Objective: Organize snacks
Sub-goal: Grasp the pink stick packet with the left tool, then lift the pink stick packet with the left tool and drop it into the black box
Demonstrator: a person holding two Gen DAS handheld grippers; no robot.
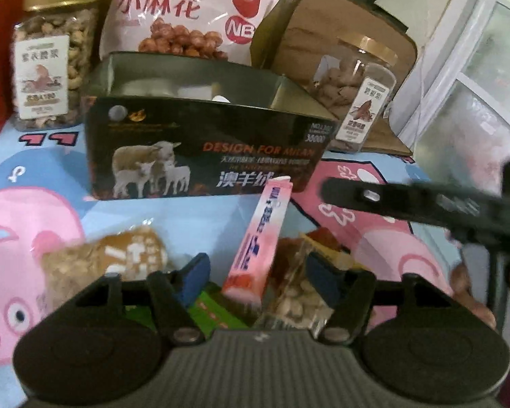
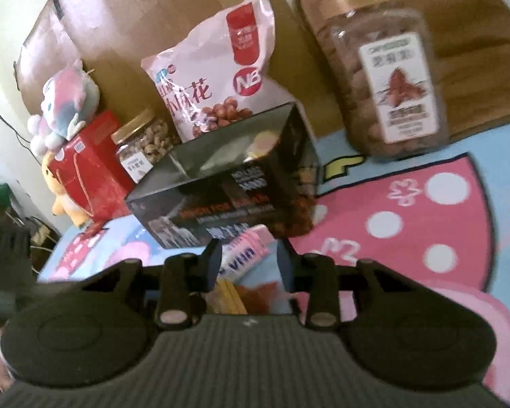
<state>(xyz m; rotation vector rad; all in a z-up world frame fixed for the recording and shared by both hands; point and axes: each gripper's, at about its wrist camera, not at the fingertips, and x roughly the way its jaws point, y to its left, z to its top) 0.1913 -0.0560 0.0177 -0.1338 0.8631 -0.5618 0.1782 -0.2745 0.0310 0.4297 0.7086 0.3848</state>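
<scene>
Cartoon mat [image 1: 221, 217] | left claw [image 1: 255, 272] half-open astride pink packet [image 1: 258, 238] | right claw [image 2: 248, 261] narrow, above snacks, grip unclear

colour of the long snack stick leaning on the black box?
Pink and white, with blue lettering: the snack stick; clearest in the left wrist view.

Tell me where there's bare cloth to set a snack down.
Free: the pink polka-dot patch between the black box and the pecan jar. Crowded: loose snack packets before the box, and the back row with the cashew jar and pink bag.
</scene>
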